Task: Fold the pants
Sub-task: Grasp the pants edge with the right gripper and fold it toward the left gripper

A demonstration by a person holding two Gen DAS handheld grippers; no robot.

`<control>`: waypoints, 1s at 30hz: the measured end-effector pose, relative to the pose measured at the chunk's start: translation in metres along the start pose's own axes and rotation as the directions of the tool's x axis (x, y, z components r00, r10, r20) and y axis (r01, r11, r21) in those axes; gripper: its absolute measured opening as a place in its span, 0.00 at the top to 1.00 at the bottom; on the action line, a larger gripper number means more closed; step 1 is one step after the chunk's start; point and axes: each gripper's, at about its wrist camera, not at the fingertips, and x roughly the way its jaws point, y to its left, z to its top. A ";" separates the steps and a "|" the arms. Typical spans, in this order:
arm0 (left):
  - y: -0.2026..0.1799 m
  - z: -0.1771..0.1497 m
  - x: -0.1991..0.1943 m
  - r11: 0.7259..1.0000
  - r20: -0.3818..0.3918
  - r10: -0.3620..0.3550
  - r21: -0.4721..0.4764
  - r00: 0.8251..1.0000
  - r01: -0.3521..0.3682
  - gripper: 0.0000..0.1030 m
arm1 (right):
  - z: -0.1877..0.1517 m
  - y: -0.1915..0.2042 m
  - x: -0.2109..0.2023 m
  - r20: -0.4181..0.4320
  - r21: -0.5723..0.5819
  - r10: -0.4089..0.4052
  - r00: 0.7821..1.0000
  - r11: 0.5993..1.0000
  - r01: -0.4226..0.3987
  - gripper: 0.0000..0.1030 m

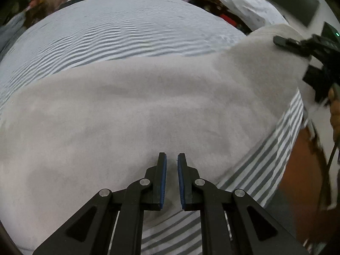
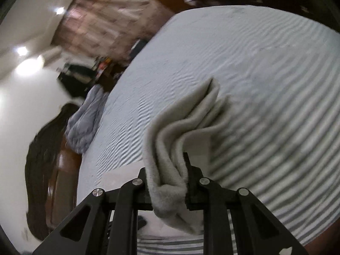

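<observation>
Bed with striped sheet (image 1: 127, 27), grey and white, filling most of both views and running off the lower right of each. Pants (image 1: 131, 110), pale grey fleece, spread wide over the sheet across the middle and lower left of the left wrist view, one end drawn upward toward the upper right of that frame; in the right wrist view the same cloth shows as a bunched, layered fold rising from the sheet at centre frame down to the tongs at the bottom. Curtain (image 2: 106, 19), patterned pinkish brown, upper left of the right wrist view, blurred. Grey-blue bundle of cloth (image 2: 85, 119), left of centre in that view, at the bed's edge. Left gripper (image 1: 172, 159), bottom centre of its view, over the pants near their lower edge, fingers slightly parted with a narrow gap between the blue pads (image 1: 163, 180), nothing between them. Right gripper (image 2: 167, 182), bottom centre of its view, clenched on a thick wad of the pants; also visible at the upper right edge of the left wrist view, holding the raised end.
</observation>
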 end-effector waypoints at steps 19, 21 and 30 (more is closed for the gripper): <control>0.210 -0.090 -0.112 0.924 0.129 0.150 -0.372 0.980 -0.092 0.88 | -0.174 0.188 0.204 -0.424 -0.333 -0.039 0.905 0.936 -0.116 0.82; 0.215 -0.095 -0.112 0.919 0.127 0.139 -0.385 0.982 -0.080 0.88 | -0.184 0.190 0.217 -0.434 -0.353 -0.079 0.897 0.931 -0.089 0.76; 0.209 -0.089 -0.118 0.914 0.169 0.009 -0.400 0.986 0.060 0.87 | -0.197 0.199 0.193 -0.418 -0.412 -0.103 0.902 0.907 -0.088 0.46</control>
